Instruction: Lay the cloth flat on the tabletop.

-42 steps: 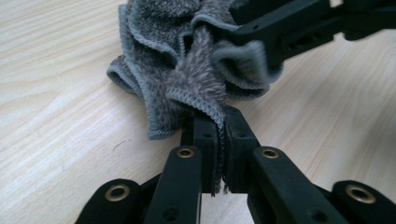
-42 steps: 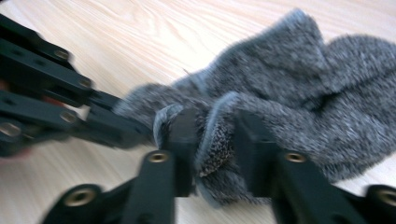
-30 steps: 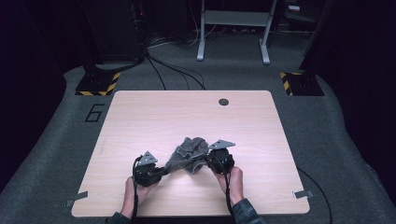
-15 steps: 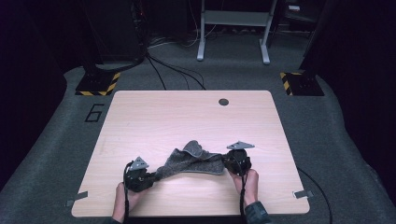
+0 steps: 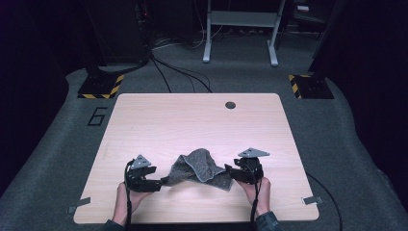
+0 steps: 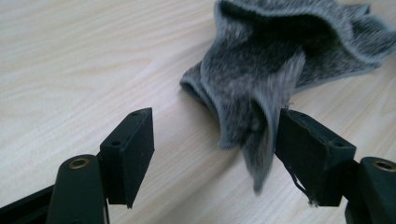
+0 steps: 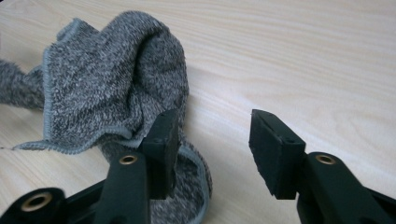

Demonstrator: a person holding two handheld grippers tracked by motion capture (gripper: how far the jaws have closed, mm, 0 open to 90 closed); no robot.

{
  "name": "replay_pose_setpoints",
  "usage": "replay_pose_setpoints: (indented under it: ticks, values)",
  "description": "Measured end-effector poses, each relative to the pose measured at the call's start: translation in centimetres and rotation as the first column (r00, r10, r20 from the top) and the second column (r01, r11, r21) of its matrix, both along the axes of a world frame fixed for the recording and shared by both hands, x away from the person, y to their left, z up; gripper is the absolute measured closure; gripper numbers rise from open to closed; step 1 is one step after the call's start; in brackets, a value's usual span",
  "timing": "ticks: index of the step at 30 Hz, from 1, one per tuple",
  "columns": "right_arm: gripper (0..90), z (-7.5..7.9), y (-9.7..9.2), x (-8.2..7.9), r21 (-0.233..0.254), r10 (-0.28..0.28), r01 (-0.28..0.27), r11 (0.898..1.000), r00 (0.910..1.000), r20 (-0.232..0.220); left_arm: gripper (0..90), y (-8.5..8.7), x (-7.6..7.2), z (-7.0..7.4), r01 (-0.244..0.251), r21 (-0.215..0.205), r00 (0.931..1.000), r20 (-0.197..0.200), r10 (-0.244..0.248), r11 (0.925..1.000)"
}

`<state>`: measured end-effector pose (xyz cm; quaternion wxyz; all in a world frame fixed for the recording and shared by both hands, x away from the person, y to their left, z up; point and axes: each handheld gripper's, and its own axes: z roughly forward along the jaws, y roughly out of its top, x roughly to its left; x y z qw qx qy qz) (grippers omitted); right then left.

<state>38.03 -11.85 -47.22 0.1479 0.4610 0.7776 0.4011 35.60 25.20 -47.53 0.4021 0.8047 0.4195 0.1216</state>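
Grey knitted cloth (image 5: 199, 169) crumpled on near half of wooden table (image 5: 192, 115), between both tools. Left gripper (image 6: 212, 158) jaws spread, just been opening, cloth corner hanging loose against one pad, not pinched. Right gripper (image 7: 212, 149) jaws apart, just been opening, cloth lying beside and under one jaw, gap between pads bare, nothing clamped

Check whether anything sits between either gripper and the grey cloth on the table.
Nothing visible does. The grey cloth lies crumpled on the table directly between the left gripper and right gripper. Both have just been opening, cloth edges right at their jaws, unclamped.
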Motion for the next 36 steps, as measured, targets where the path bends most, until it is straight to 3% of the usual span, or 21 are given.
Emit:
replay_pose_setpoints:
  ticks: [4,7,11,15,18,24,27,33,36]
  values:
    - [49.2,-0.1,0.0,-1.0,0.025,0.026,-0.027,0.999,0.9996,0.009,27.0,-0.9,0.0,0.5,0.029,0.013,0.9994,0.016,-0.03,0.9995]
    - [45.9,0.2,1.0,-1.9,0.021,0.073,-0.074,0.997,0.9969,0.027,27.0,-1.3,0.5,0.0,0.036,0.012,0.9993,-0.009,-0.036,0.9993]
    - [39.5,0.5,3.1,-2.9,-0.006,0.151,-0.151,0.989,0.9869,0.056,29.1,-1.2,1.2,-1.0,0.012,0.0,0.9988,-0.047,-0.012,0.9999]
    - [30.9,0.3,4.6,-3.2,0.0,0.208,-0.208,0.978,0.9762,0.062,33.6,-0.5,1.6,-1.5,-0.025,0.01,0.9978,-0.06,0.026,0.9996]
    - [26.7,0.4,5.3,-3.8,-0.005,0.242,-0.242,0.97,0.9674,0.076,37.5,0.3,1.7,-1.6,-0.058,-0.004,0.9959,-0.069,0.058,0.9983]
    - [32.3,-0.3,5.7,-3.9,-0.045,0.246,-0.244,0.969,0.9673,0.062,39.8,0.7,1.4,-1.9,-0.063,-0.013,0.9954,-0.072,0.062,0.9979]
    - [33.4,-0.1,5.9,-4.5,-0.066,0.257,-0.252,0.965,0.9626,0.085,40.1,0.0,1.1,-2.4,-0.019,0.002,0.9957,-0.091,0.019,0.9998]
    - [38.0,-0.7,7.1,-5.2,-0.13,0.284,-0.274,0.953,0.9559,0.073,44.7,-1.2,1.2,-3.4,0.018,0.029,0.9939,-0.11,-0.014,0.9994]
    - [49.0,-1.2,7.7,-5.0,-0.184,0.245,-0.231,0.955,0.9678,0.058,50.3,-1.5,1.3,-3.6,0.03,0.037,0.9927,-0.118,-0.025,0.9989]
